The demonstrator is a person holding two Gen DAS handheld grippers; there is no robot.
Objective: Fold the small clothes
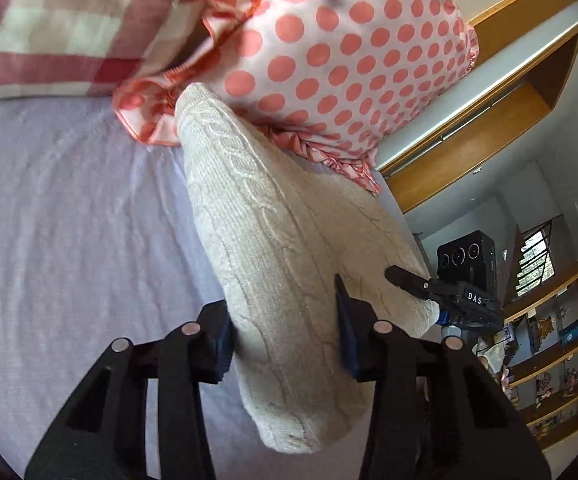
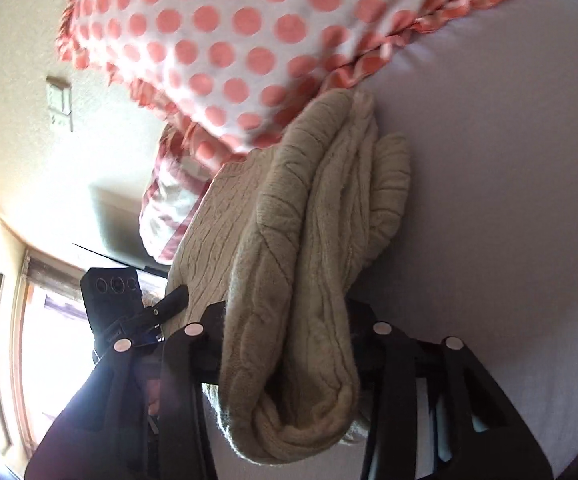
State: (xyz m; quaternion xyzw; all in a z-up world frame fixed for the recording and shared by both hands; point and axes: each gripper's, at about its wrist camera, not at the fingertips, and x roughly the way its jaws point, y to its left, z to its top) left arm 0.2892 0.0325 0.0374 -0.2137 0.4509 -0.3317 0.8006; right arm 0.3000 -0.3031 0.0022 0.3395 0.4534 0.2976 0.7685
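Cream cable-knit sweater, bunched, pinched by both tongs

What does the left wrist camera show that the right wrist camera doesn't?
Only the left wrist view shows the wooden shelves with knick-knacks, and the right gripper gripping the cream knit sweater. Only the right wrist view shows a wall switch, a bright window, and the left gripper. Both show the sweater held between each camera's own fingers, the polka-dot pillow, the checked pillow and the lilac bedsheet.
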